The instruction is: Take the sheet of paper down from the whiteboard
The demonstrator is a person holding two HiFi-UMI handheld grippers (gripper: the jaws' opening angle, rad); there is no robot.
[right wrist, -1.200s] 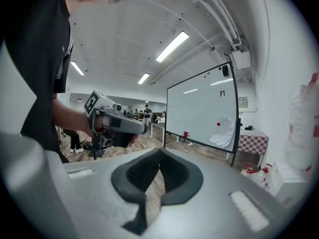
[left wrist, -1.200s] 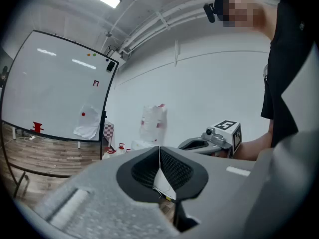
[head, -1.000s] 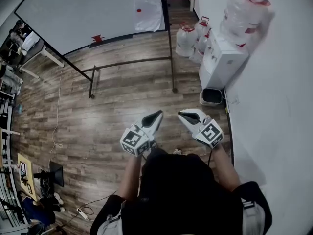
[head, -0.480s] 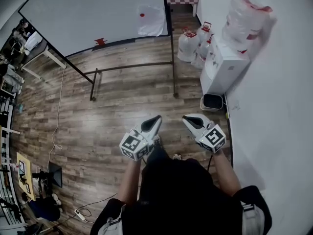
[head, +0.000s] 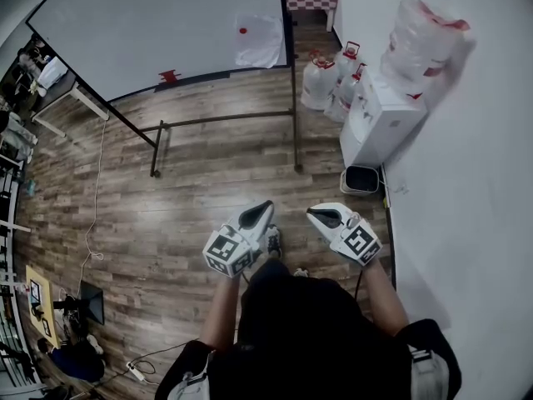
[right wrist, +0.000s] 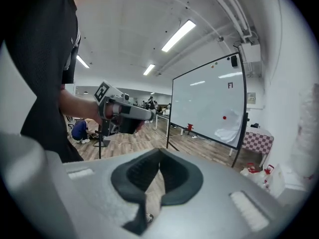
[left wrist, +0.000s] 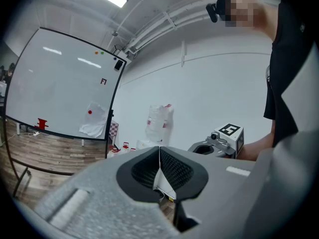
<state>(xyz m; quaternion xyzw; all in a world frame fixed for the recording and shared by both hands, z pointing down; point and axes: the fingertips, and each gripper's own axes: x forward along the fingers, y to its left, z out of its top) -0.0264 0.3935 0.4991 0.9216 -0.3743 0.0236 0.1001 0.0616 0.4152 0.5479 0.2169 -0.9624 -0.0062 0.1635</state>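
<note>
First, check your tools: the left gripper (head: 265, 207) and the right gripper (head: 313, 214) sit low in front of your body, side by side but apart. Each has its jaws pressed together on nothing, and each gripper's own view shows the tips meeting with no object between them. You are at the approach step, and the work lies well apart from you across the wooden floor (head: 191, 190). Between you and the target is the stand (head: 225, 117) that carries the whiteboard (head: 150, 23). Its foot bars reach out along the floor toward you, so walk up to the board's right end without catching a foot on them. Mind also the water bottles (head: 321, 77) standing near that end. The sheet of paper (head: 260, 40) hangs at the lower right corner of the whiteboard, close to the frame's right edge. It is rumpled, not flat, and appears to be pinned by a single red magnet (head: 242, 31) near its top. Spread both sets of jaws before you reach the board, not at it. Use one gripper to pinch a free lower edge of the sheet; a rumpled edge likely stands off the surface and should give the pads purchase. Use the other gripper to lift or slide the magnet away. Do not drag the sheet out from under the magnet, since thin paper would probably tear there.
</note>
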